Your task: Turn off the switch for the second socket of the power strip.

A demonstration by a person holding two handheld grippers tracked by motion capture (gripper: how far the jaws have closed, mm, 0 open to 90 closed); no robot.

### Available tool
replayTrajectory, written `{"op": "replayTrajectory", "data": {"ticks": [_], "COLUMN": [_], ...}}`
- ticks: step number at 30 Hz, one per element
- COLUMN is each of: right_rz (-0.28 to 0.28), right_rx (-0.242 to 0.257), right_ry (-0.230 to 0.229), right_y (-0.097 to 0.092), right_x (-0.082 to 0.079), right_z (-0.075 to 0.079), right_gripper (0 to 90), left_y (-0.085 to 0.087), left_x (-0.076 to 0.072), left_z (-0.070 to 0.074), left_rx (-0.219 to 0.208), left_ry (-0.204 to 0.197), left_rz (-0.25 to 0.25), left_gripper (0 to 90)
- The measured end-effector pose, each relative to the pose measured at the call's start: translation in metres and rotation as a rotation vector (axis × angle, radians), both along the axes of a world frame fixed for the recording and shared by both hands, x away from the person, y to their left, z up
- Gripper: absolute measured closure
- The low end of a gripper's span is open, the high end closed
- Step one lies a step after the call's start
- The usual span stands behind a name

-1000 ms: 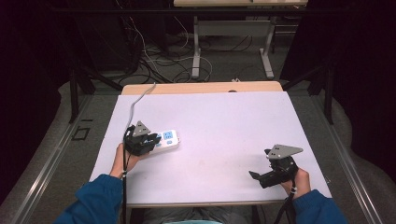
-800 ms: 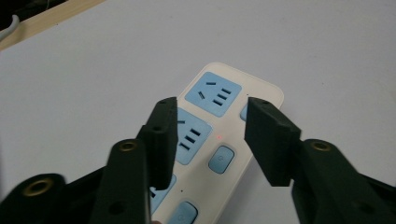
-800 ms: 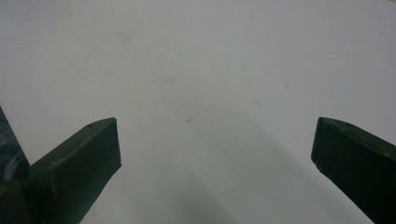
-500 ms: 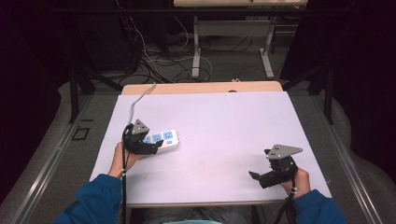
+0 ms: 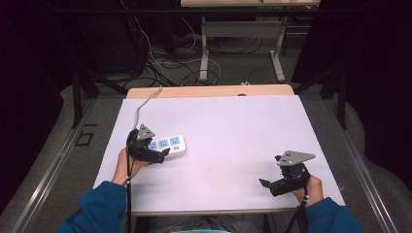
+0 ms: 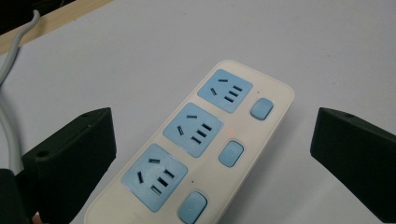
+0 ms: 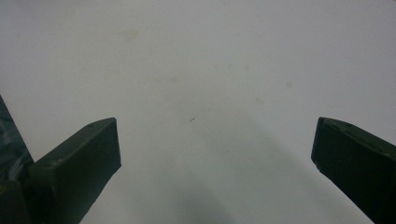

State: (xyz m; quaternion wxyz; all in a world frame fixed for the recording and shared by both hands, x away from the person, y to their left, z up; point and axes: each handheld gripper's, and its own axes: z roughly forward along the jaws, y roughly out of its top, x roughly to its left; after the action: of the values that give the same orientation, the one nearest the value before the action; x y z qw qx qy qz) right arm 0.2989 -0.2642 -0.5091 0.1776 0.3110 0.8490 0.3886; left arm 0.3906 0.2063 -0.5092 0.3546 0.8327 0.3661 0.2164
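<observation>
Power strip [image 6: 196, 149]: one, cream-white, lying flat on the table between the jaws of the left gripper, long axis running away from them and slanted toward the right jaw at its far end.
Sockets: three, blue-faced, set in one row along the strip on the side nearer the left jaw; nearest one [image 6: 152, 177] level with the jaw tips, the other two beyond them.
Switches: three, small blue rounded buttons, one beside each socket, on the side nearer the right jaw; nearest one [image 6: 192, 207] cut by the bottom edge of the left gripper view.
Indicator: one faint red dot [image 6: 230, 132] between the middle socket and its button.
Strip cable [image 5: 141, 104]: one, grey-white, running from the left gripper's place to the far edge of the table; seen again past the outside of the left jaw in the left gripper view.
Left gripper [image 5: 163, 153]: one, in the person's left hand; two black jaws, just been opening, now wide apart. The strip lies between them with bare table showing on either side, neither pad pressing on it.
Right gripper [image 5: 265, 183]: one, in the person's right hand, well apart from the strip; two black jaws standing wide apart, bare table surface between and beyond them.
Table [image 5: 233, 126]: one, pale lilac-white top, a wooden strip along its far edge; a few faint marks on the surface ahead of the right gripper's jaws.
Sleeves: two, blue, one on each forearm.
</observation>
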Motion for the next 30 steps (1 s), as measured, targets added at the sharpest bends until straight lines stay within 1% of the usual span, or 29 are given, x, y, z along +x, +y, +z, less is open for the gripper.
{"op": "replayTrajectory", "data": {"ticks": [2,3,4,5,6,8,9,10,11,12,13,14,15,16,17,18,20,21,22,23,27,29,30], "right_rz": [-0.012,-0.016,-0.013,-0.005,-0.007,-0.005,0.003,-0.003,0.000,-0.001,-0.003,-0.008,-0.014,-0.010,-0.004,-0.003,0.000,-0.005,-0.004,0.001,-0.011,-0.002,0.001], "right_rx": [-0.001,-0.003,0.001,-0.004,-0.001,0.000,-0.001,0.001,-0.003,-0.003,0.000,0.000,0.002,0.000,0.000,0.001,-0.004,0.000,0.001,-0.002,0.001,-0.001,-0.006], "right_ry": [-0.009,-0.007,0.000,0.002,0.002,0.007,0.000,0.006,0.001,0.003,0.006,0.005,0.001,0.006,0.008,0.006,0.003,0.006,0.007,0.003,0.008,0.003,0.007], "right_y": [0.000,0.000,0.001,0.000,0.001,0.000,0.000,0.000,0.000,0.000,0.000,0.000,0.001,0.000,0.000,0.000,0.000,0.000,0.000,0.000,0.001,0.000,0.000], "right_x": [0.000,0.000,0.000,0.000,0.000,0.000,0.000,0.000,0.000,0.000,0.000,0.000,0.000,0.000,0.000,0.000,0.000,-0.001,0.000,0.000,0.000,0.000,0.000], "right_z": [0.000,0.000,0.000,0.000,0.000,0.000,0.000,0.000,0.000,0.000,0.000,0.000,0.000,0.000,0.000,0.000,0.000,0.000,0.000,0.000,0.000,0.000,0.001], "right_gripper": [0.7,0.7,0.7,0.7,0.7,0.7,0.7,0.7,0.7,0.7,0.7,0.7,0.7,0.7,0.7,0.7,0.7,0.7,0.7,0.7,0.7,0.7,0.7], "left_y": [0.000,0.001,0.001,0.002,0.001,0.002,0.002,0.002,0.002,0.002,0.003,0.003,0.004,0.004,0.005,0.005,0.007,0.007,0.008,0.009,0.011,0.013,0.014], "left_x": [-0.001,-0.001,-0.001,-0.002,-0.001,-0.002,-0.003,-0.004,-0.005,-0.005,-0.006,-0.006,-0.007,-0.008,-0.008,-0.010,-0.011,-0.012,-0.013,-0.014,-0.017,-0.019,-0.021], "left_z": [0.000,0.000,0.000,0.000,0.000,0.001,0.000,0.001,0.002,0.001,0.002,0.002,0.002,0.003,0.003,0.003,0.004,0.004,0.004,0.004,0.004,0.004,0.005], "left_rx": [-0.001,-0.003,-0.004,0.005,0.001,0.004,0.000,0.000,0.003,-0.001,0.000,0.000,0.000,-0.004,0.004,0.002,0.009,0.008,0.009,0.010,0.006,0.006,0.009], "left_ry": [0.004,0.000,0.003,0.016,0.010,0.011,0.009,0.011,0.016,0.009,0.021,0.010,0.010,0.005,0.003,0.004,-0.006,0.001,-0.007,0.000,-0.005,-0.004,-0.006], "left_rz": [-0.001,0.000,-0.001,-0.001,0.001,-0.005,-0.005,-0.007,-0.008,-0.011,-0.010,-0.012,-0.010,-0.010,-0.013,-0.009,-0.009,-0.011,-0.010,-0.007,-0.010,-0.013,-0.014], "left_gripper": [0.1,0.1,0.1,0.0,0.0,0.0,0.0,0.0,0.0,0.0,0.0,0.0,0.0,0.0,0.0,0.0,0.0,0.0,0.0,0.0,0.0,0.0,0.0]}}
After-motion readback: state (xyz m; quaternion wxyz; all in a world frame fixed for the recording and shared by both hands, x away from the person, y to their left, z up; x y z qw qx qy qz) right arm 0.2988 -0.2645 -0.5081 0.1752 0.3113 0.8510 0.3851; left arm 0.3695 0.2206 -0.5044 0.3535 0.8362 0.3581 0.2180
